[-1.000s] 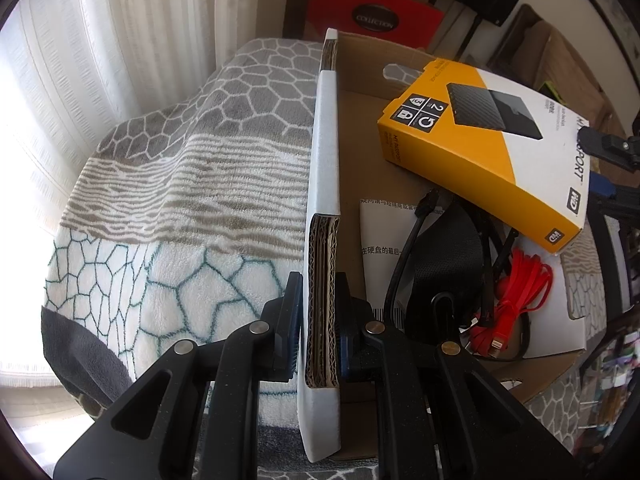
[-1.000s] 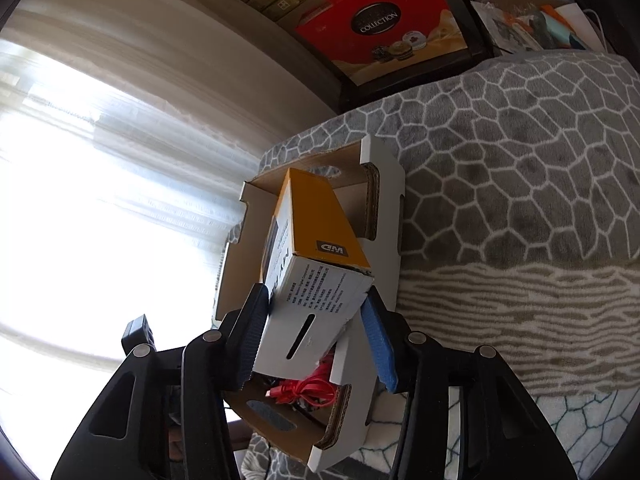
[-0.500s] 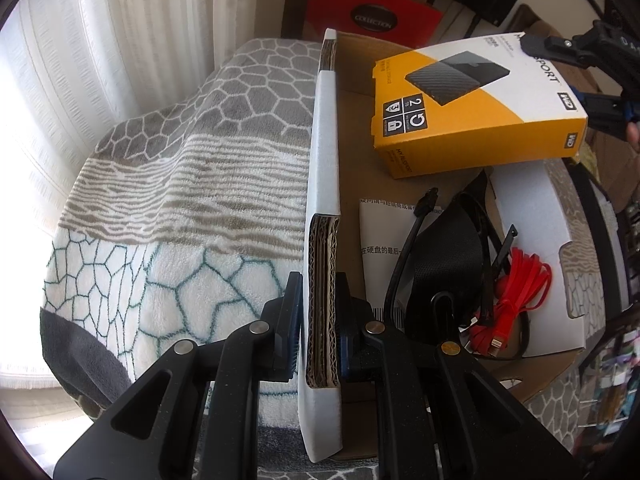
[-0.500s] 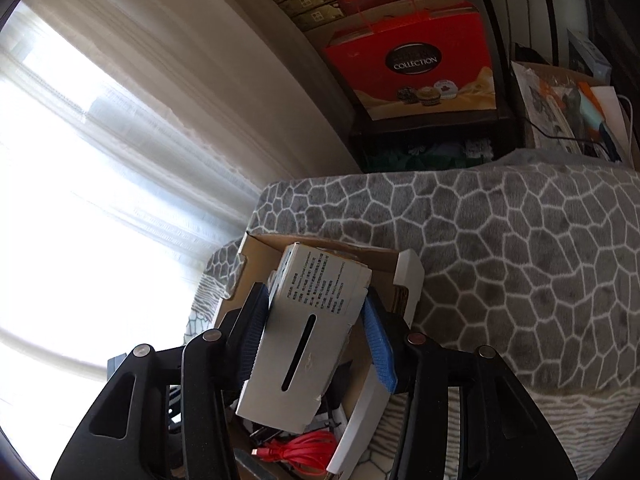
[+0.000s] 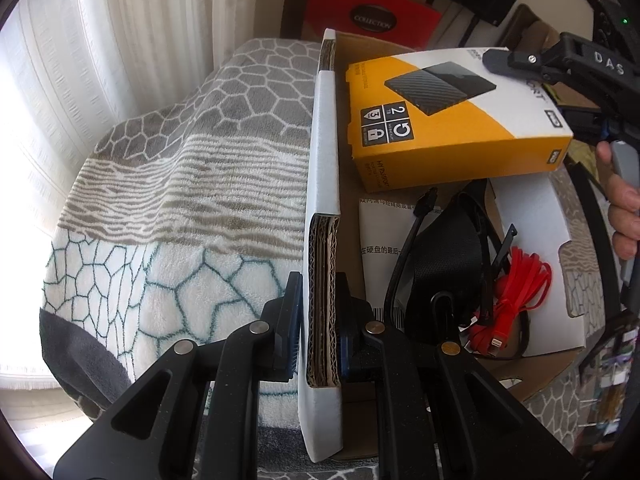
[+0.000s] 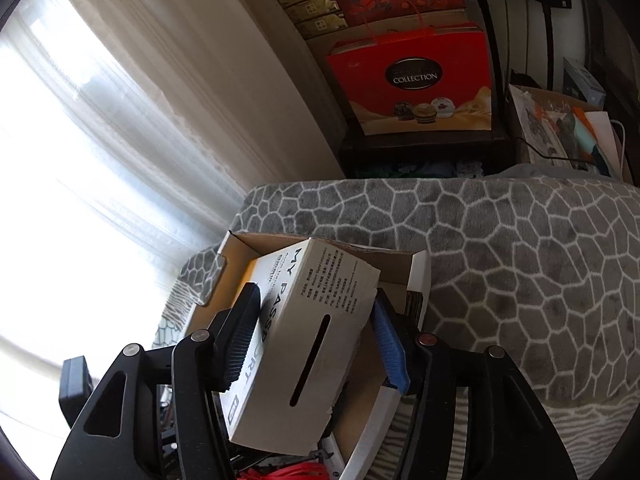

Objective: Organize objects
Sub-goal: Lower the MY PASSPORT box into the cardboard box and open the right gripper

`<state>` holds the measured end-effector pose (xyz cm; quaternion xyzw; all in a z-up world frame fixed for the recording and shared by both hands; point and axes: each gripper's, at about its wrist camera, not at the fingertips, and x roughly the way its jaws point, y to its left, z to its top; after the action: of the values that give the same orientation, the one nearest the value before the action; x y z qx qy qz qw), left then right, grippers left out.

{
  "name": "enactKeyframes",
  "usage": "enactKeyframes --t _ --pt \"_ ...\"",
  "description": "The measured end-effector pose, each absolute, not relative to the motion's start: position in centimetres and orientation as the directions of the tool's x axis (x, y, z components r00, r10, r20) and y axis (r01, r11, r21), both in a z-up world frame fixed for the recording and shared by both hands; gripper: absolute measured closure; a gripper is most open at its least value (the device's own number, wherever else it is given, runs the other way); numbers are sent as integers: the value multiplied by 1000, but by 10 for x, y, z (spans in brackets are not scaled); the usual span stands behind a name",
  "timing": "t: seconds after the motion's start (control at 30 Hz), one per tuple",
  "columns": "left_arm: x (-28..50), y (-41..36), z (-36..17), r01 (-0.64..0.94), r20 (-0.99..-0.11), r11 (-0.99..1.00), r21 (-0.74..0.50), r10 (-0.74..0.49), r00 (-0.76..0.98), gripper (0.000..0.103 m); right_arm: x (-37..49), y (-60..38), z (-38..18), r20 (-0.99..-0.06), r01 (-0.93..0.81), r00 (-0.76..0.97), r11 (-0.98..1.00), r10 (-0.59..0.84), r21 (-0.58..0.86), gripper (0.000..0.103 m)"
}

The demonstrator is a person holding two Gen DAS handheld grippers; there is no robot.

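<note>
The cardboard box (image 5: 324,184) is serving as the landmark, sitting on a honeycomb-patterned blanket (image 5: 180,184) whose support is hidden under the cloth. Left of the box, bright curtains (image 5: 100,60) are washing out whatever lies beyond them. The left claw (image 5: 318,320) is clenching the box's left wall, one pad on either face of the layered cardboard, and its own arms are covering the box's near corner. Inside the box, a printed leaflet (image 5: 380,232) is lying partly under a black mesh pouch (image 5: 452,252), with black cables and a red cable (image 5: 520,284) tangled beside it; their ends are hard to trace. At the box's far end, the orange-and-white hard-drive carton (image 5: 448,128) is tilting over these contents, so its underside is out of sight. The right claw (image 6: 316,340) is opening around the carton's white end, and the pads are looking barely clear of its sides. To the right of the box, part of a person's hand (image 5: 624,208) is cut off by the frame edge.
</note>
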<state>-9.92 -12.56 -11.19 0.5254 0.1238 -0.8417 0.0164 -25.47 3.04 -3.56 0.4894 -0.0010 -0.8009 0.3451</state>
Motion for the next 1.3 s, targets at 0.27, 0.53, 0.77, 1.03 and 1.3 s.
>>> enactKeyframes --t 0.27,0.53,0.77,1.03,1.3 --pt "-100 -125 -112 157 -888 -969 -193 104 -447 91 -252 47 -35 -807 529 -300 -793 -508 302 25" --pt "-100 -126 -112 159 -888 -969 -192 103 -448 91 -239 78 -25 -791 537 -256 -762 -555 361 23" --pt "-100 -127 -112 160 -888 -968 -192 102 -447 91 -206 70 -20 -773 611 -170 -681 -611 405 30" --pt "-99 -127 -112 160 -889 -969 -188 98 -446 91 -193 49 -35 -805 655 -144 -665 -576 359 36" --pt "-99 -128 -111 160 -889 -968 -193 103 -446 91 -199 32 -43 -824 665 -196 -690 -531 286 39"
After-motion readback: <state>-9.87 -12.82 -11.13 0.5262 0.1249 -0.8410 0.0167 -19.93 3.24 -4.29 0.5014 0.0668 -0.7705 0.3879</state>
